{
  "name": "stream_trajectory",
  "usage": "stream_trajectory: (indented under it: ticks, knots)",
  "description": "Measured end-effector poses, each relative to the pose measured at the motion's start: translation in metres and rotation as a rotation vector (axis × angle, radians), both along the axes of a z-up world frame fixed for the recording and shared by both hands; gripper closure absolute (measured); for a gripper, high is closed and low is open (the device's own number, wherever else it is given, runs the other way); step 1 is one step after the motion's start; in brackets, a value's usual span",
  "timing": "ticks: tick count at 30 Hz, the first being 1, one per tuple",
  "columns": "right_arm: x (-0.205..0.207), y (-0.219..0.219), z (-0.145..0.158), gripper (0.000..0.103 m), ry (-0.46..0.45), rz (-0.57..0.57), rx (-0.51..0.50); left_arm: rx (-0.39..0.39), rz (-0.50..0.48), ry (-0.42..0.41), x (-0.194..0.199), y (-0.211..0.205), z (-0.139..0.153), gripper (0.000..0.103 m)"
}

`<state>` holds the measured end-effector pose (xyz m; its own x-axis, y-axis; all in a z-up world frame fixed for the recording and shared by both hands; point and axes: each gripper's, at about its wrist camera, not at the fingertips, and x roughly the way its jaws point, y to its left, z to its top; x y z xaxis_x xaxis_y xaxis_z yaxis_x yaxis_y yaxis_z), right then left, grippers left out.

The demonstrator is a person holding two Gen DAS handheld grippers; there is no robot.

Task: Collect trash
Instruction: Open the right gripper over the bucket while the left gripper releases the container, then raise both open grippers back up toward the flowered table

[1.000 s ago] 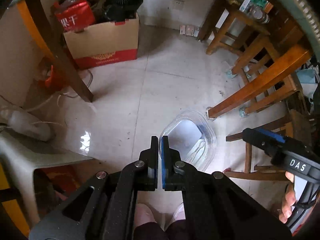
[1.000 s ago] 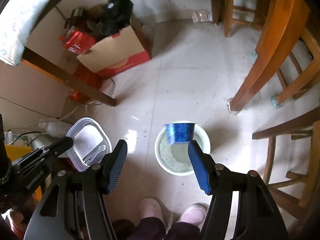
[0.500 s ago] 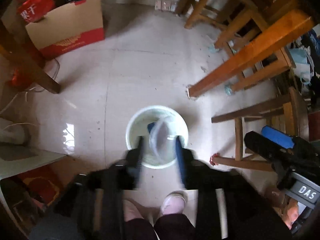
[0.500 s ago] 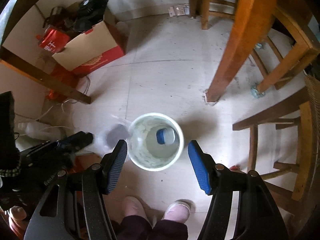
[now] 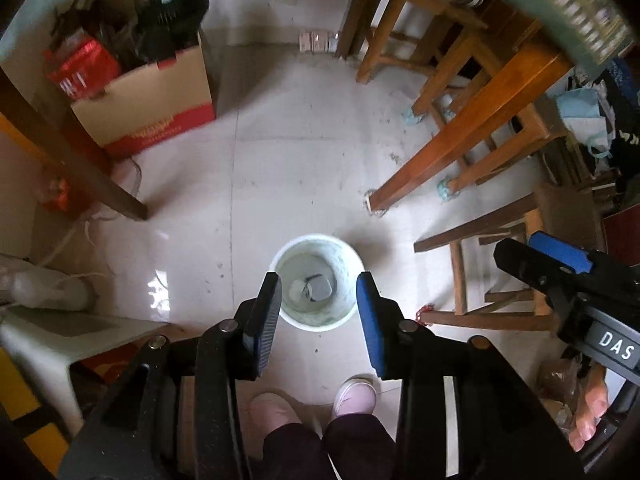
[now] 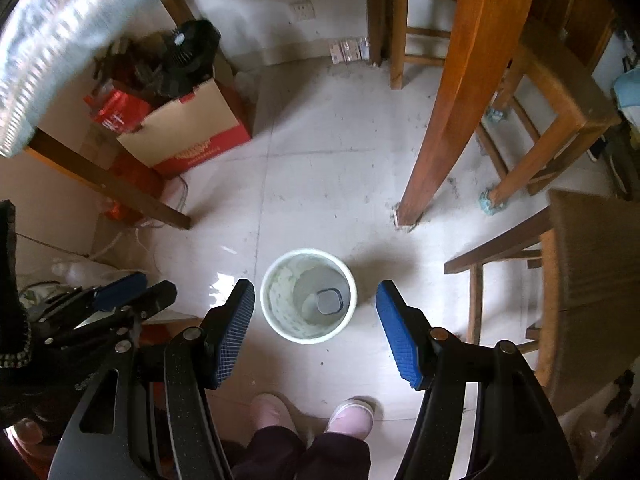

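Note:
A white round trash bin (image 5: 280,258) stands on the tiled floor, straight below both grippers. A clear plastic container (image 5: 318,289) lies at its bottom, also visible in the right wrist view as the container (image 6: 330,302) inside the bin (image 6: 272,280). My left gripper (image 5: 319,285) hangs above the bin, open, with nothing between its blue pads. My right gripper (image 6: 315,287) is open wider above the same bin and is empty too. Each gripper shows in the other's view: the right gripper (image 5: 540,256) at the right, the left gripper (image 6: 132,292) at the left.
A cardboard box (image 5: 148,108) with a red bag and a black fan stands at the back left. Wooden table legs (image 6: 452,100) and chairs (image 5: 480,272) crowd the right. A dark slanted leg (image 5: 80,160) and a white stool (image 5: 60,332) are at the left. The person's slippered feet (image 6: 312,412) are just behind the bin.
My left gripper was shut on the clear container, swung over the bin and let it go; it now lies inside. Both grippers have risen, so the bin looks smaller.

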<state>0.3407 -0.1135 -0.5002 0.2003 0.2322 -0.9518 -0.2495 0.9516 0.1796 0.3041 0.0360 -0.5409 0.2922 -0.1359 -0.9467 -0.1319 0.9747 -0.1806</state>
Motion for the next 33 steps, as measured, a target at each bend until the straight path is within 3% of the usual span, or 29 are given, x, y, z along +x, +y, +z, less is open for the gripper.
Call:
stream_trajectory:
  ticks: [12,21,28,33]
  knots:
    - [-0.007,0.009,0.155,0.043,-0.135,0.003,0.035,0.057,-0.001,-0.181,-0.009,0.007,0.194,0.064]
    - [-0.027,0.009,0.281,0.043,-0.308,0.001,0.068,0.053,0.01,-0.354,-0.04,0.017,0.323,0.064]
    - [-0.048,0.012,0.37,0.043,-0.451,-0.046,0.088,0.062,-0.013,-0.521,-0.066,0.026,0.414,0.058]
    - [-0.066,0.015,0.416,0.043,-0.55,-0.082,0.091,0.062,-0.031,-0.627,-0.086,0.034,0.462,0.056]
